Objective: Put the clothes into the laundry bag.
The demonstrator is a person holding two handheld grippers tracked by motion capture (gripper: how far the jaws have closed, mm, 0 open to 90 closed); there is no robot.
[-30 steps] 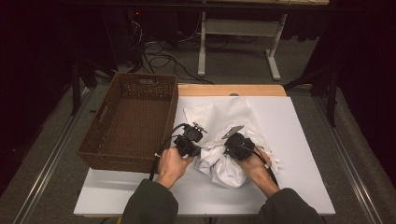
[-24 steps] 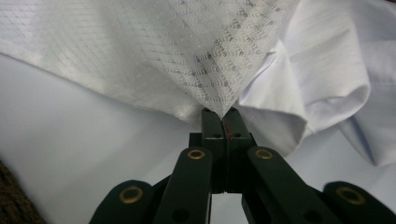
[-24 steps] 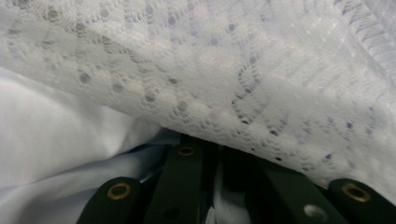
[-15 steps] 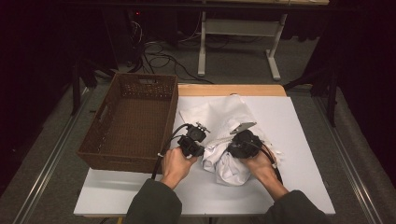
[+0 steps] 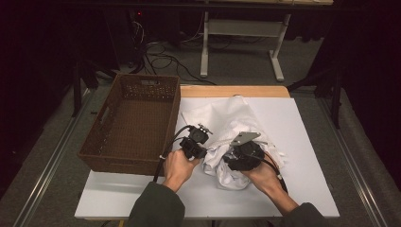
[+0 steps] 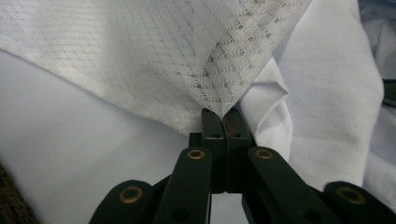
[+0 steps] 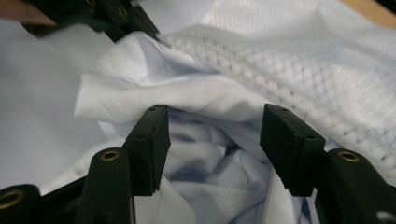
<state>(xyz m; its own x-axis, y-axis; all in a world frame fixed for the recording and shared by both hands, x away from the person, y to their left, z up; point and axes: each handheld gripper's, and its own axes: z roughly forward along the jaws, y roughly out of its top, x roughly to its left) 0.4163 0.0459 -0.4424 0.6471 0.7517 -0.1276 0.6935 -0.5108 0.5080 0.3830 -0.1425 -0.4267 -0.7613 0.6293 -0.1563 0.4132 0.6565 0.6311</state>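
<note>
- The white cloth point(image 5: 234, 137) lies bunched on the white table point(image 5: 307, 142), just right of the brown wicker basket point(image 5: 132, 125), and runs from the table's middle toward the 12 o'clock edge.
- The left gripper point(image 5: 195, 144) sits at the cloth's 9 o'clock side; in the left gripper view its jaws are pressed together on a corner of the mesh layer point(image 6: 187, 60), pinching the fabric tight.
- The right gripper point(image 5: 243, 156) hovers over the crumpled lower part of the cloth, toward 6 o'clock; in the right gripper view its jaws stand wide apart, with loose folds point(image 7: 201, 154) lying between them and nothing clamped.
- Judged from this, the step in hand is getting a second hold on the cloth: one corner is secured and the other gripper is lined up over the bundle.
- The next move calls for the right gripper to dip into the folds and close on a single edge or corner rather than a thick wad, so the cloth can be lifted or spread between both hands.
- The basket stands empty at 9 o'clock of the cloth, close enough to receive it.
</note>
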